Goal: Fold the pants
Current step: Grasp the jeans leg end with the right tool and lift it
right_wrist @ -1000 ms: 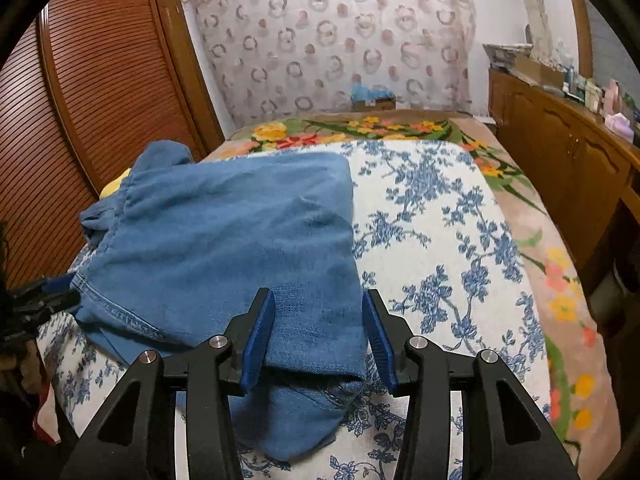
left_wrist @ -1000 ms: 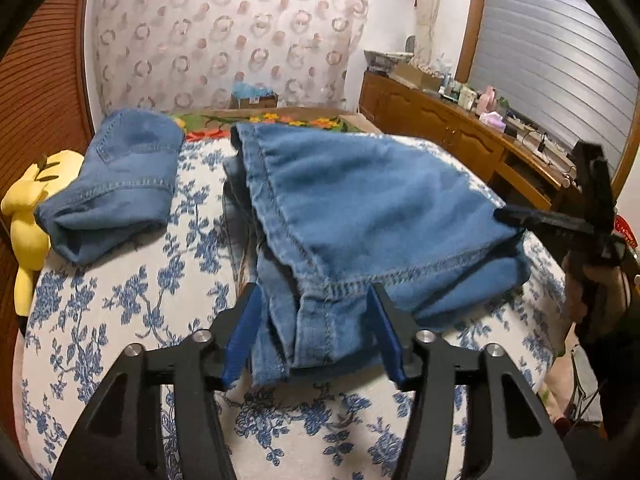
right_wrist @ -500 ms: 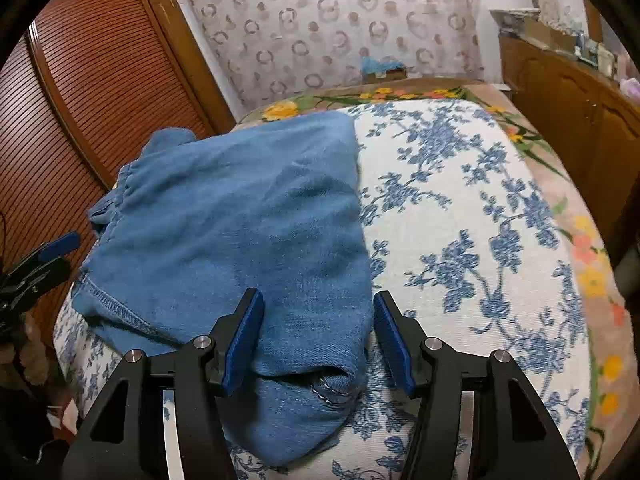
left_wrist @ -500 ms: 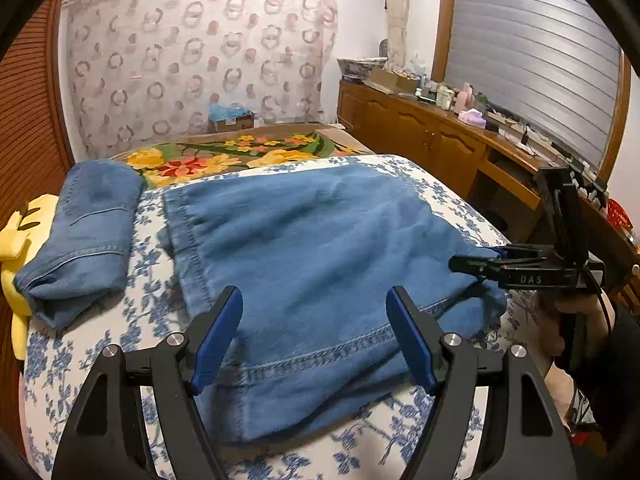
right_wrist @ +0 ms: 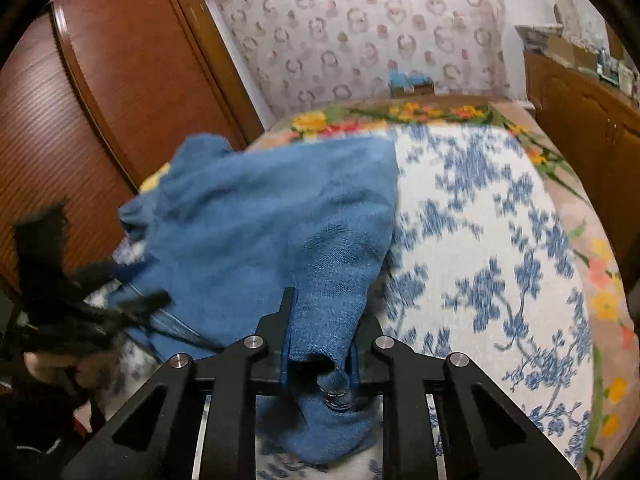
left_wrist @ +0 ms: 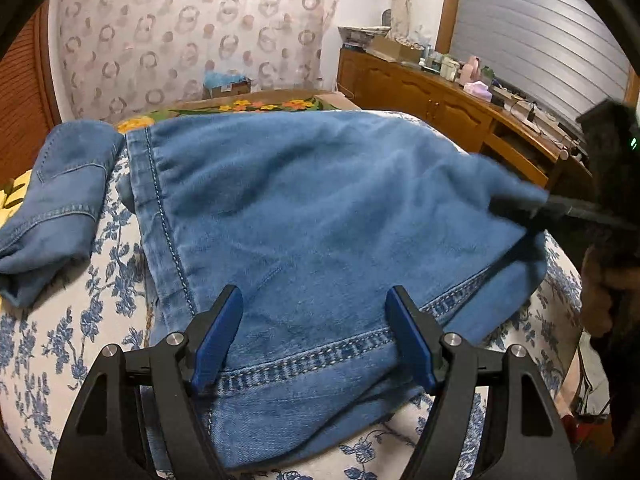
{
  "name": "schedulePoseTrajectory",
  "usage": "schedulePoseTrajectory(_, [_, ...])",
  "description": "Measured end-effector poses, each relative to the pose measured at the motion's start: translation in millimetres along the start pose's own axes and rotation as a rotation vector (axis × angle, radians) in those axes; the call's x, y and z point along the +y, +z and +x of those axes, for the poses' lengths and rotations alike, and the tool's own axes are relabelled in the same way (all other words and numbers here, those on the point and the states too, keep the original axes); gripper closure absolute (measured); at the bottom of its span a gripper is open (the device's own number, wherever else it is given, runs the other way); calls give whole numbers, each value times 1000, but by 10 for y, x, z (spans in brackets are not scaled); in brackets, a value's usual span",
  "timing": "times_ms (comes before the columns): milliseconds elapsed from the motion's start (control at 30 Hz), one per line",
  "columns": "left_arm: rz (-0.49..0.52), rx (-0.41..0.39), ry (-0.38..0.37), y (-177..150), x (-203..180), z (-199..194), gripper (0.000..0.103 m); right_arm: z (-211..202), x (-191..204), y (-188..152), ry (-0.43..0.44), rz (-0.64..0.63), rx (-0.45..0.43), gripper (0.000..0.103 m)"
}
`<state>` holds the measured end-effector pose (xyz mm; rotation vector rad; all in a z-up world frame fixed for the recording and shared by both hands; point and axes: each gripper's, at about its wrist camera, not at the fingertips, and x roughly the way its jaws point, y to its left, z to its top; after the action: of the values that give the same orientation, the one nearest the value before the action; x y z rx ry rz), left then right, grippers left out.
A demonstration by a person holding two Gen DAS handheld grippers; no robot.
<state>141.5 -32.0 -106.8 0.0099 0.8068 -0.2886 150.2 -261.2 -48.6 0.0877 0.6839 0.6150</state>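
Observation:
Blue denim pants [left_wrist: 312, 216] lie folded on the bed, hem seam toward me; they also show in the right wrist view [right_wrist: 272, 224]. My left gripper [left_wrist: 316, 332] is open, its blue pads straddling the near hem without gripping it. My right gripper [right_wrist: 320, 332] is shut on a bunched corner of the pants and lifts it a little; it appears blurred at the right edge of the left wrist view [left_wrist: 560, 212]. The left gripper shows blurred at the left of the right wrist view [right_wrist: 100, 312].
A second folded denim garment [left_wrist: 60, 200] lies at the left on the blue-flowered bedspread [right_wrist: 500, 260]. A yellow plush [left_wrist: 10, 200] is beside it. A wooden dresser [left_wrist: 460, 108] runs along the right, a wooden wardrobe [right_wrist: 120, 80] on the left.
My right gripper has closed on the corner of the pants and pulled it up. My left gripper, shut on the hem a second ago, has opened and stays over the hem.

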Motion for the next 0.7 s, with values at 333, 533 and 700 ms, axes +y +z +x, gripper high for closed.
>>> schedulePoseTrajectory(333, [-70, -74, 19, -44, 288, -518, 28, -362, 725, 317, 89, -150, -132, 85])
schedulePoseTrajectory(533, [-135, -147, 94, -172, 659, -998, 28, -101, 1355, 403, 172, -256, -108, 86])
schedulePoseTrajectory(700, [-181, -177, 155, -290, 995, -1270, 28, 221, 1845, 280, 240, -336, -45, 86])
